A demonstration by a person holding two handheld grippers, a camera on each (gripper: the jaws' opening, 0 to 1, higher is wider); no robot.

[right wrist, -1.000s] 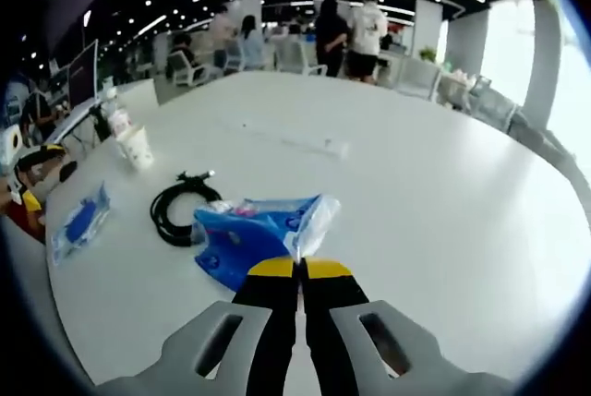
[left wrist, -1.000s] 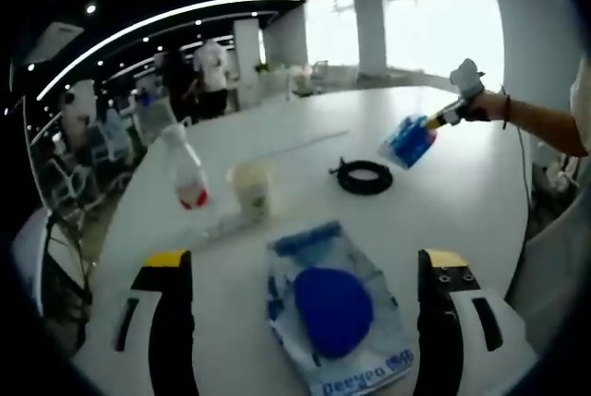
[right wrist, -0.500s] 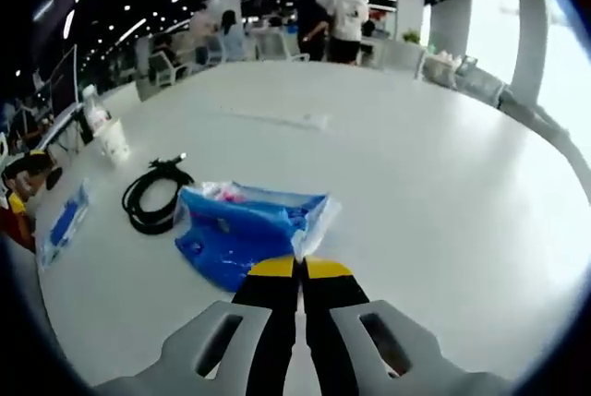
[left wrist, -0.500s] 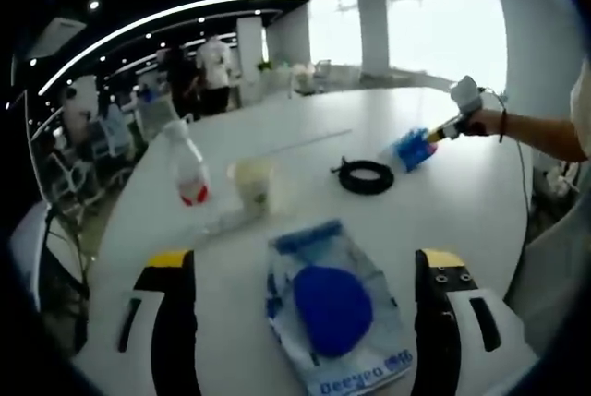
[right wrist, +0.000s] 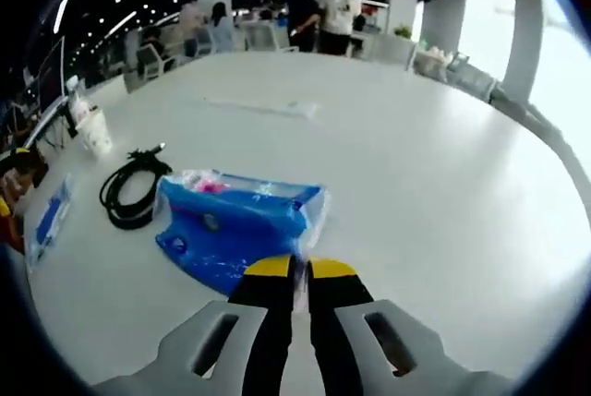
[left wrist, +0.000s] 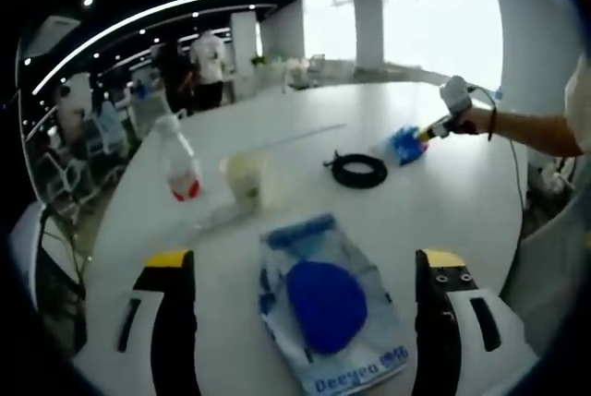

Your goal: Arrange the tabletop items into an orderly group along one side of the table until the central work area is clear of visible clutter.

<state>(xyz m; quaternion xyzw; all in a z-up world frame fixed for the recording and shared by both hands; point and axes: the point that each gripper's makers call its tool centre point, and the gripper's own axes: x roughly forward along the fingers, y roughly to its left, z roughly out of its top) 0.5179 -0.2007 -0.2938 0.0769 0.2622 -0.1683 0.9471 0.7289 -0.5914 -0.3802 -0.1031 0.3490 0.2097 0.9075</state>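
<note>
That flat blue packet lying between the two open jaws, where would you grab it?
Probably by the near short edge of the flat blue packet, coming in low from the left gripper side. It lies flat on the table, so only an edge offers something to pinch; the middle bulges.

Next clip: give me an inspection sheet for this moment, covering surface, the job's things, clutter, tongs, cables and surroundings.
Surface: white table, large and mostly bare.
Job's things: blue pouch lying on the table beside the coiled cable; flat blue packet between the left tongs' jaws; plastic bottle and cup standing side by side.
Clutter: thin white strip farther across the table.
Tongs: left tongs wide open, holding nothing; right tongs nearly closed on the blue pouch's edge.
Cables: black coiled cable, loosely looped.
Surroundings: open office, ceiling lights, people standing in the background, bright windows.
</note>
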